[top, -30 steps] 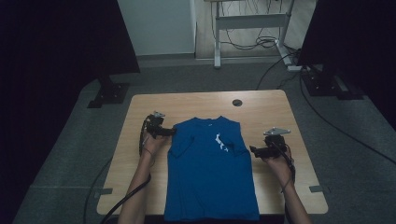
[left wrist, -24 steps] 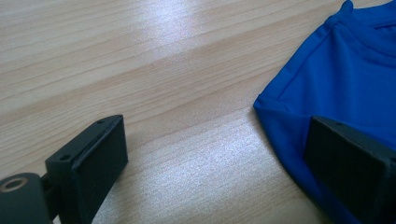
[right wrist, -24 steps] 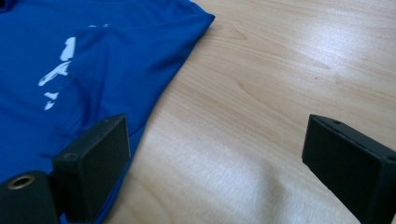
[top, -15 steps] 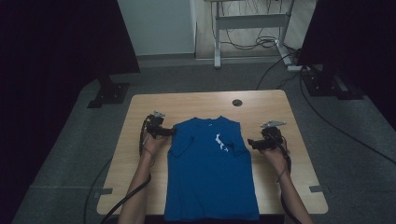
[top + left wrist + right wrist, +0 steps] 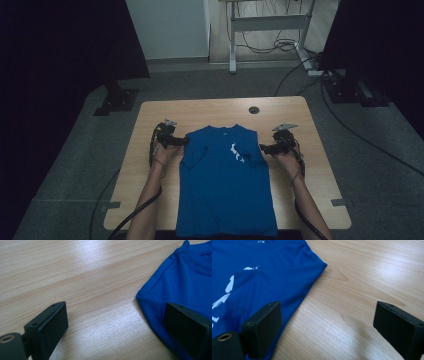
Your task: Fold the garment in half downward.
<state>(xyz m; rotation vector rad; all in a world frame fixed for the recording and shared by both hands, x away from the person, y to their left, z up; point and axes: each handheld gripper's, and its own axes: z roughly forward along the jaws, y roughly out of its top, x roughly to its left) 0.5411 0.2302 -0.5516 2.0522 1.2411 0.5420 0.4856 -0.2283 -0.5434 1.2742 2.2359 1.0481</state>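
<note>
With both grippers spread wide and empty, the left gripper (image 5: 181, 142) and right gripper (image 5: 263, 148) straddle opposite edges of the blue T-shirt (image 5: 226, 185), which lies flat on the table (image 5: 310, 130) between them. Looks thin, limp, light; I'd pinch the folded edge at each jaw.

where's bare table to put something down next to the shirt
Bare wood lies along the table's far edge beyond the blue shirt's collar, and down both side strips. It is tight at the shoulders, where the left hand-held gripper and right hand-held gripper sit.
</note>
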